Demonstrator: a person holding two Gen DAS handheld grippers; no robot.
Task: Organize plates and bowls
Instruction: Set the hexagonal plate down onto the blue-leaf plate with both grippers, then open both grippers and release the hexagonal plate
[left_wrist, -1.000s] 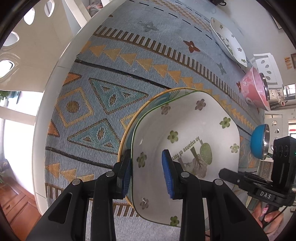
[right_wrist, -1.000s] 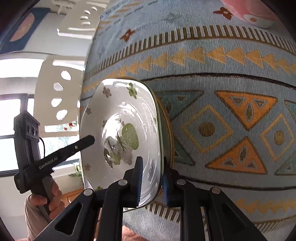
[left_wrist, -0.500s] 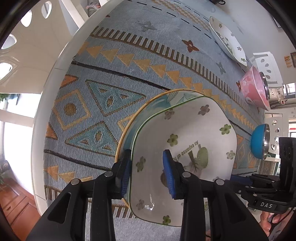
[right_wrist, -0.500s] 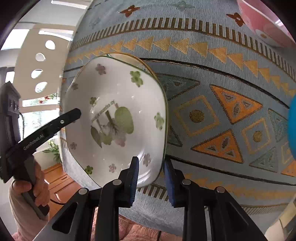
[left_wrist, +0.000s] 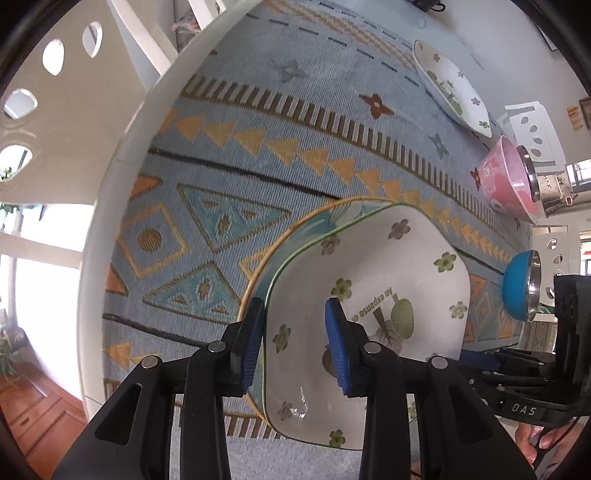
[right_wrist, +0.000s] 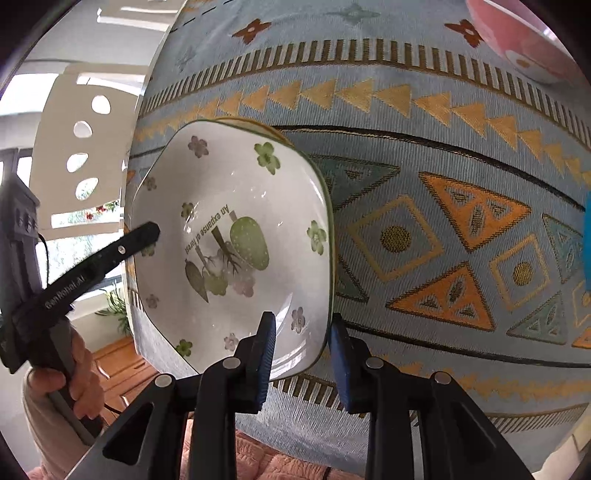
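1. Left wrist view: left gripper (left_wrist: 293, 345) points steeply down at the bench (left_wrist: 107, 221), which is under a patterned blue cloth (left_wrist: 221, 166)
2. Its fingers are released, a wide gap btwn them. They straddle the near-left rim of the white floral dish (left_wrist: 369, 295): one pad outside the rim, the other over the dish's inside. No pinch seen
3. The dish sits nested on a teal plate (left_wrist: 314, 225) w/ a yellow edge, near the bench's front edge
4. Further back on the cloth, well apart from the stack: another white floral dish (left_wrist: 450, 85), a pink bowl (left_wrist: 506, 184) and a blue bowl (left_wrist: 517, 291)
5. Right wrist view: right gripper (right_wrist: 301, 347) also angled steeply down, fingers opening. The dish's near-right rim is btwn them, outer pad just beside it, inner pad over the dish's inside. Not clamped
6. The person's left hand (right_wrist: 70, 373) grips the left gripper's handle at the far-left side, its fingertip over the dish's opposite rim
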